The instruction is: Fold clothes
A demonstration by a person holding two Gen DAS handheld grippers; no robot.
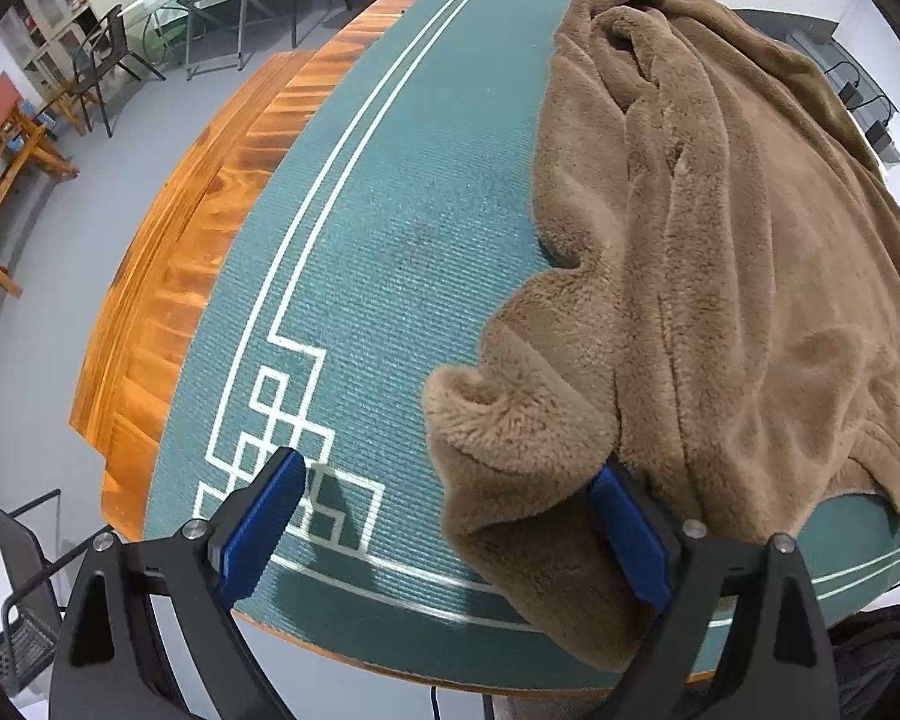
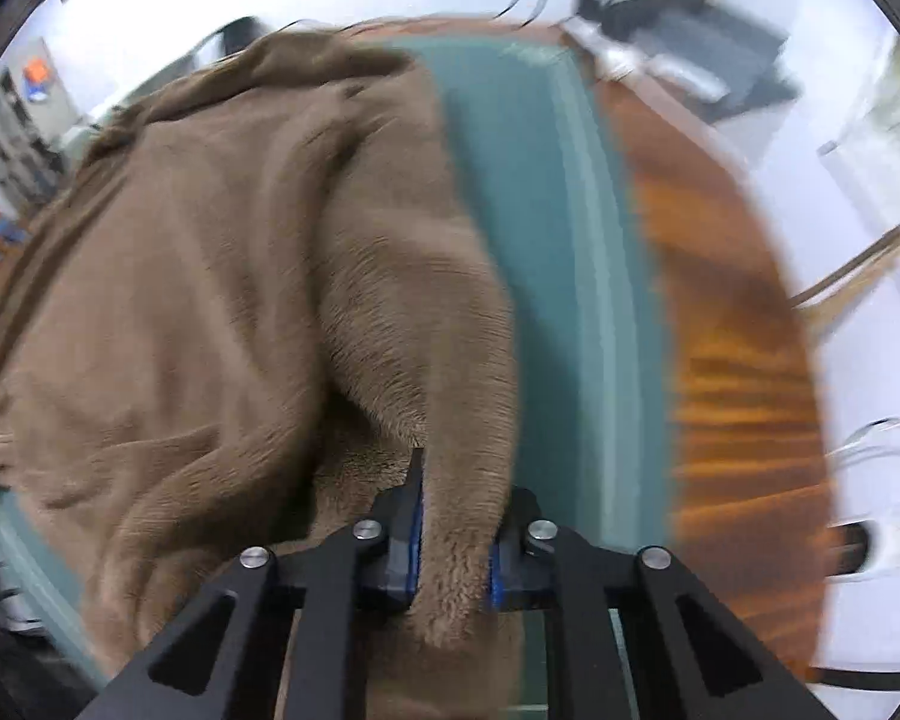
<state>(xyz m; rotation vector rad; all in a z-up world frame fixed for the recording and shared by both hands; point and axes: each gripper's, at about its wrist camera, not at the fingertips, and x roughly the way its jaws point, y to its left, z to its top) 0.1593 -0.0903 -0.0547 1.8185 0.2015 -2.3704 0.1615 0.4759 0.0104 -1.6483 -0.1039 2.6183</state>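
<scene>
A brown fleece garment (image 1: 720, 228) lies crumpled on a green mat (image 1: 402, 228) on a wooden table. My left gripper (image 1: 450, 516) is open wide at the mat's near edge; a sleeve end (image 1: 510, 456) lies between its blue fingers (image 1: 264, 528), against the right one. In the right wrist view the same garment (image 2: 198, 276) fills the left half. My right gripper (image 2: 453, 540) is shut on a fold of its sleeve (image 2: 444, 324), which hangs down between the pads. That view is motion-blurred.
The wooden table edge (image 1: 198, 228) runs left of the mat, with a bench (image 1: 6, 162) and chairs (image 1: 96, 72) on the floor beyond. Right of the mat in the right wrist view lies bare table wood (image 2: 732, 324), with cables and a dark device (image 2: 690, 30) at the far end.
</scene>
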